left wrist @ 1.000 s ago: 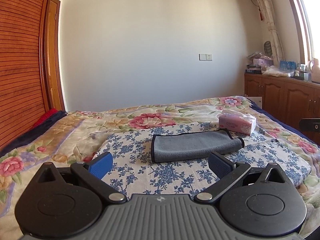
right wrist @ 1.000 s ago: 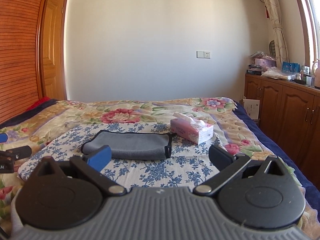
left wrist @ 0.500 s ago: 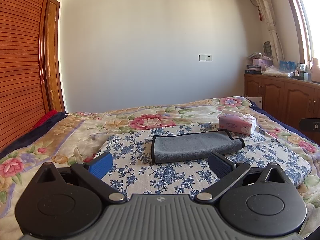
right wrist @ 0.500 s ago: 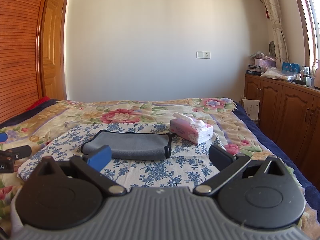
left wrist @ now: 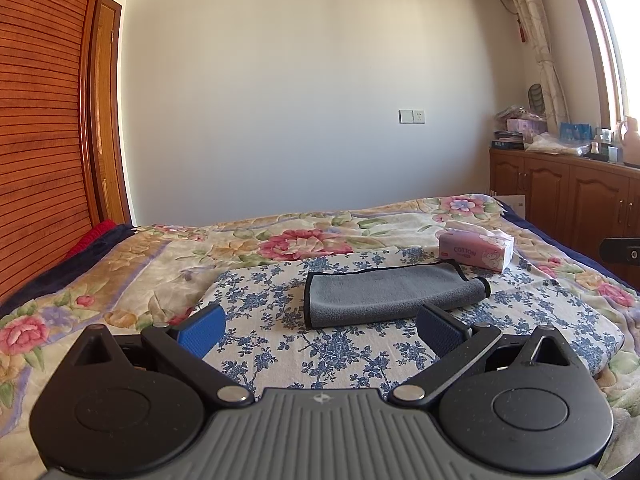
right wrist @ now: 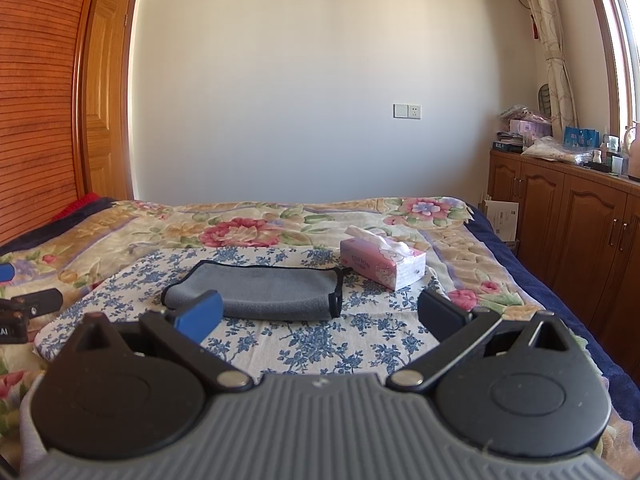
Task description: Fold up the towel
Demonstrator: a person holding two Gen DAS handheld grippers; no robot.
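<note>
On blue-floral cloth (left wrist: 360,356), soft grey folded towel (left wrist: 384,294), left gripper (left wrist: 320,330), right gripper (right wrist: 320,316), both spread wide, empty

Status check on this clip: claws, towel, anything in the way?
Left claw open, empty; right claw open, empty. Grey towel folded on the blue-flowered cloth, untouched. Tissue box beside its right end, apart.
</note>
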